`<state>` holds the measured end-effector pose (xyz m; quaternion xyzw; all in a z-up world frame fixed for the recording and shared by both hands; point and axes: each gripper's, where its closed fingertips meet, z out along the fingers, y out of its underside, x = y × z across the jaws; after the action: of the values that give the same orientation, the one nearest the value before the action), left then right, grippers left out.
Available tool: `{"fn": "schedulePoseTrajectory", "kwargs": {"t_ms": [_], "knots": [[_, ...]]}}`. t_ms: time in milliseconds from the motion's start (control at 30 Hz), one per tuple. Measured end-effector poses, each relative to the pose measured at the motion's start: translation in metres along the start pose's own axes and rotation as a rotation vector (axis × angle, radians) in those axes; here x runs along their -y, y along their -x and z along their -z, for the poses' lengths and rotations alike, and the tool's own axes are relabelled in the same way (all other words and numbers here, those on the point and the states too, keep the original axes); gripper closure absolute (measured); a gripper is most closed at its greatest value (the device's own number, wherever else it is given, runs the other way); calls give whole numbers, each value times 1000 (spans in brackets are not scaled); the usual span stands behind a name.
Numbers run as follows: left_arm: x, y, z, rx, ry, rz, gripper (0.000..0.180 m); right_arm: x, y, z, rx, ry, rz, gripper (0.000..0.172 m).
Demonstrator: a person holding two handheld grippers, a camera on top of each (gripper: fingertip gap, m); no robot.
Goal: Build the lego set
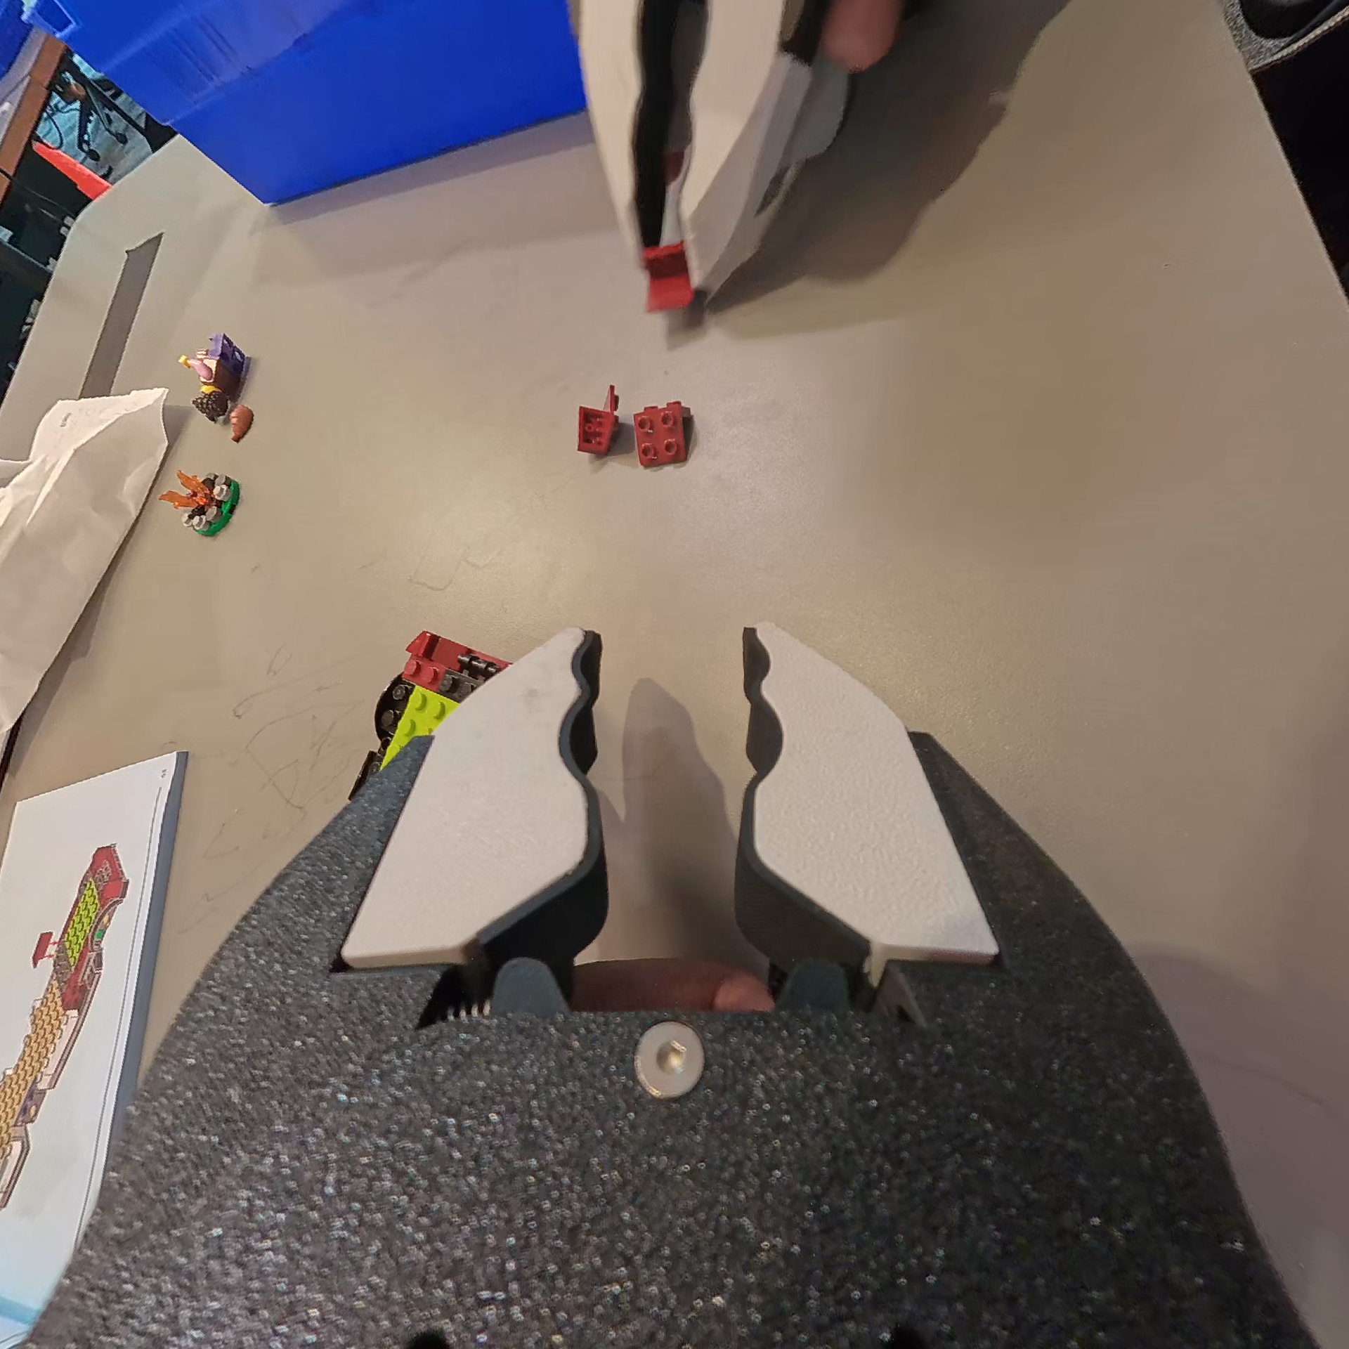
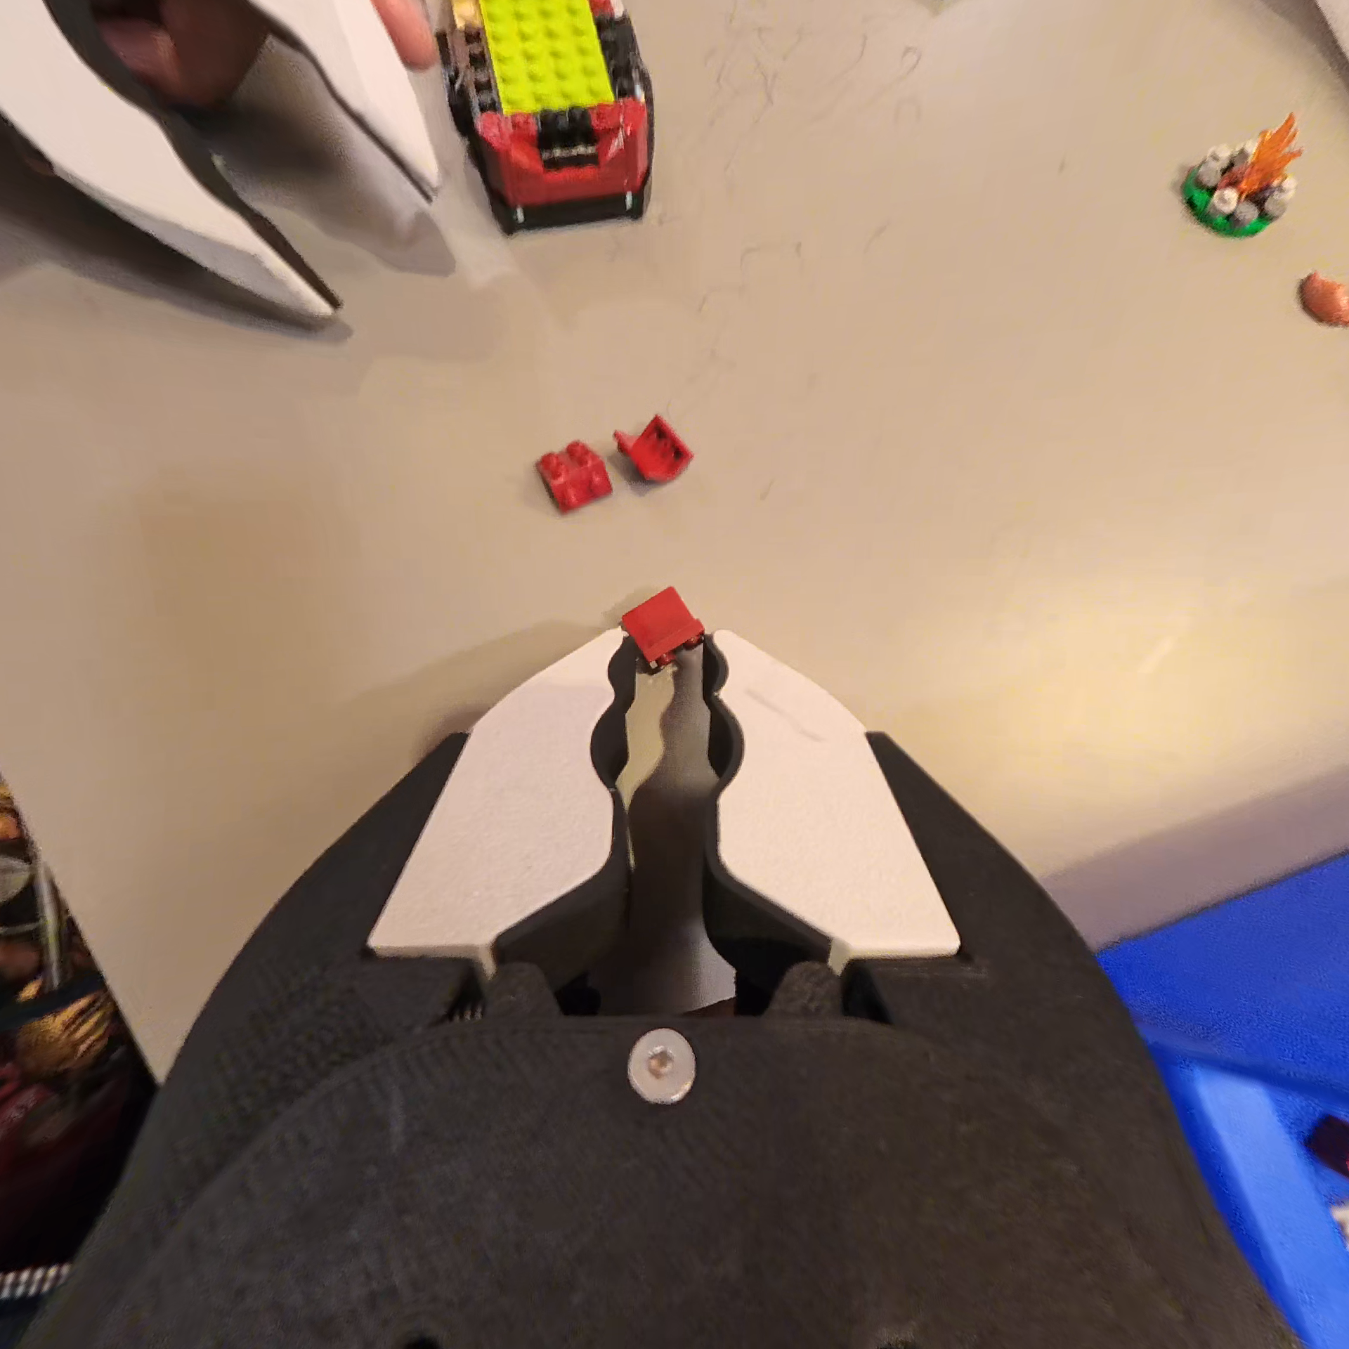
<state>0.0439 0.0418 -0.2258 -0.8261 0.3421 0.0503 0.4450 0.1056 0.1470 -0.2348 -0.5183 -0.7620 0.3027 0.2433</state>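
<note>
A: Item one, right gripper (image 2: 666, 646)?
B: Jaws closed on a small red brick piece (image 2: 660, 620), pinched at the fingertips, low over the grey table (image 1: 949, 511).

A: Item two, left gripper (image 1: 671, 642)?
B: Jaws stood apart, nothing between them; only table showed below.

A: Loose stock?
B: Two red pieces (image 1: 633, 432) lay side by side mid-table, between the grippers, untouched. A partly built red, black and lime model (image 2: 558, 109) sat just beside the left gripper.

A: Periphery?
B: Small campfire build (image 1: 204, 504), figure cluster (image 1: 219, 379), instruction booklet (image 1: 73, 985), white paper bag (image 1: 66, 511), blue bin (image 1: 328, 87).
</note>
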Motion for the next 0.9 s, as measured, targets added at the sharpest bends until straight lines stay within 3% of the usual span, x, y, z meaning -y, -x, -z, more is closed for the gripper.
{"fn": "schedulePoseTrajectory", "kwargs": {"t_ms": [533, 667, 767, 900], "knots": [[-1, 1, 0, 14, 4, -2, 144, 24, -34, -29, -134, 36, -17, 156], [-2, 3, 2, 26, 8, 4, 144, 24, -31, -25, -145, 30, 19, 147], [-3, 3, 2, 26, 9, 4, 145, 34, -12, -18, -74, -48, 86, 147], [-2, 2, 2, 23, 12, 2, 148, 35, -7, -29, -78, -27, 134, 147]]}}
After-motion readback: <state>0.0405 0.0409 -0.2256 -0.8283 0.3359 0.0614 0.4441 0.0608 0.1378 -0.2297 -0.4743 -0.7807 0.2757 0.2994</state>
